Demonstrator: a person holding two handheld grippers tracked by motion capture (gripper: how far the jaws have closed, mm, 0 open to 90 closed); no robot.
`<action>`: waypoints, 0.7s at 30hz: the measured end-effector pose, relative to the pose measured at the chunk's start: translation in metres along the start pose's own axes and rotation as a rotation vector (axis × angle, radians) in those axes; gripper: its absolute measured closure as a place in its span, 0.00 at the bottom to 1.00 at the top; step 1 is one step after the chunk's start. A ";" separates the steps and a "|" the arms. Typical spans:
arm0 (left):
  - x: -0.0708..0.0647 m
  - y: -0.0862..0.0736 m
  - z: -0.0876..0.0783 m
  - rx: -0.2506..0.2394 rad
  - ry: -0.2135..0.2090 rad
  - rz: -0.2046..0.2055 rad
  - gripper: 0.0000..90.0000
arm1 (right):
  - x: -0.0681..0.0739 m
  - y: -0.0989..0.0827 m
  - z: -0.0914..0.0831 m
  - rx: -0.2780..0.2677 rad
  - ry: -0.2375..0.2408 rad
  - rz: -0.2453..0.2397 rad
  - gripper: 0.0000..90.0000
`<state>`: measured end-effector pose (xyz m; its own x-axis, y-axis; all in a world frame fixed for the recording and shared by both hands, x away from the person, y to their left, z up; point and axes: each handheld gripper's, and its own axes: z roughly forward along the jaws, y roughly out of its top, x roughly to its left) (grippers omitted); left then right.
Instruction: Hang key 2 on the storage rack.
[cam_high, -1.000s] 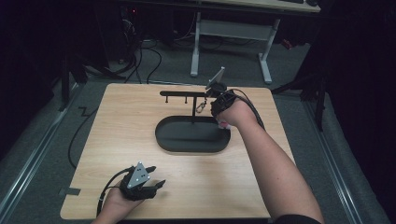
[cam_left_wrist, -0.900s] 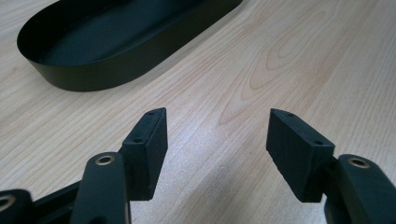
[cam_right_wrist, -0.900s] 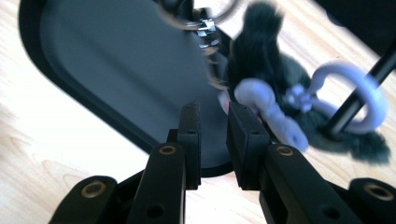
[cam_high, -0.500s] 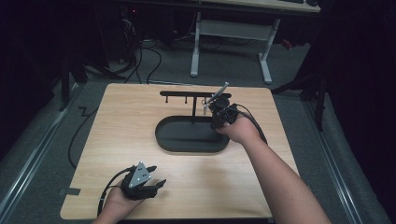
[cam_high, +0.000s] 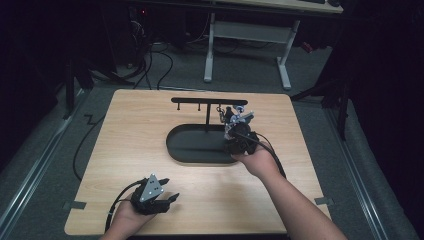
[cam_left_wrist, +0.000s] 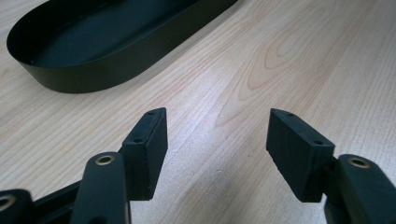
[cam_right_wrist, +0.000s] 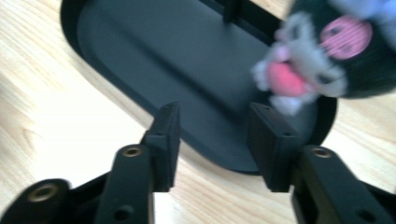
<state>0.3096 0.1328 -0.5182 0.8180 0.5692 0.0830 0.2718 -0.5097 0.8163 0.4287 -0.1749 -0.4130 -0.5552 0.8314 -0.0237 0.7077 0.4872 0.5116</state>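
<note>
Nearest, the left hand-held gripper rested on the pale wooden surface, jaws spread wide and empty. Further in, the right hand-held gripper sat at the right end of the black oval metal tray; its jaws had just been opening, nothing between them. Beyond, the small black-and-white plush keychain charm hung from the black T-shaped hook stand. Hanging looked done; only pulling away remained.
</note>
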 end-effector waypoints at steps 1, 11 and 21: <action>0.000 0.000 0.000 0.002 0.000 0.001 0.44 | 0.002 -0.004 0.000 -0.015 0.003 0.003 0.59; 0.000 0.002 -0.001 -0.024 -0.028 -0.035 0.44 | 0.017 -0.059 0.004 -0.169 0.016 0.018 0.48; -0.001 0.002 -0.002 -0.029 -0.036 -0.057 0.44 | 0.019 -0.130 0.013 -0.264 0.028 0.037 0.43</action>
<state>0.3089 0.1323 -0.5154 0.8193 0.5732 0.0162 0.3039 -0.4580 0.8354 0.3319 -0.2194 -0.4909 -0.5455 0.8379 0.0214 0.5916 0.3668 0.7180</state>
